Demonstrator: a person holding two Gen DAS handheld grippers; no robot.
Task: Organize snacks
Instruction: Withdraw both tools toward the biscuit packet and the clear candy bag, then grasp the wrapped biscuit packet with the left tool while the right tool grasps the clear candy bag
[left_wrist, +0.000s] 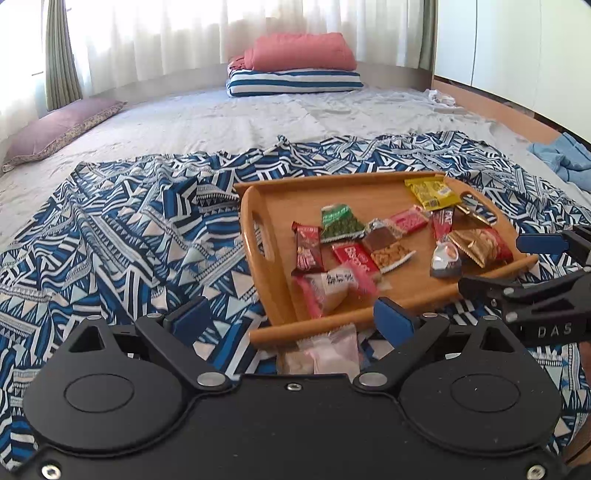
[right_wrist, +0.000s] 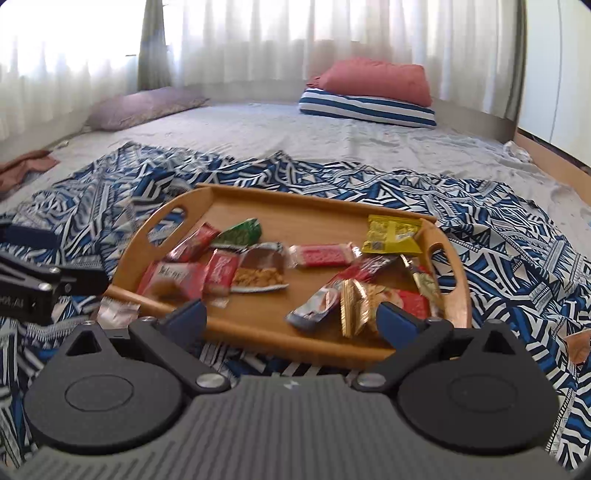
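Observation:
A wooden tray (left_wrist: 314, 199) (right_wrist: 266, 338) sits on a blue patterned cloth (left_wrist: 122, 229) and holds several snack packets. Among them are a yellow packet (left_wrist: 430, 192) (right_wrist: 393, 232), a green one (left_wrist: 340, 223) (right_wrist: 240, 234) and a peanut packet (left_wrist: 480, 245) (right_wrist: 369, 302). A pale pink packet (left_wrist: 325, 354) (right_wrist: 118, 312) lies on the cloth just outside the tray's near rim. My left gripper (left_wrist: 291, 319) (right_wrist: 55, 256) stands open over that rim and holds nothing. My right gripper (right_wrist: 291, 319) (left_wrist: 517, 264) is open and bare at the tray's right end.
The cloth lies on a bed with a grey sheet (left_wrist: 221, 122). A pink pillow on a striped one (left_wrist: 295, 79) sits at the far end, with a purple pillow (left_wrist: 62, 127) at the left. A blue garment (left_wrist: 565, 158) lies by the bed's wooden right edge.

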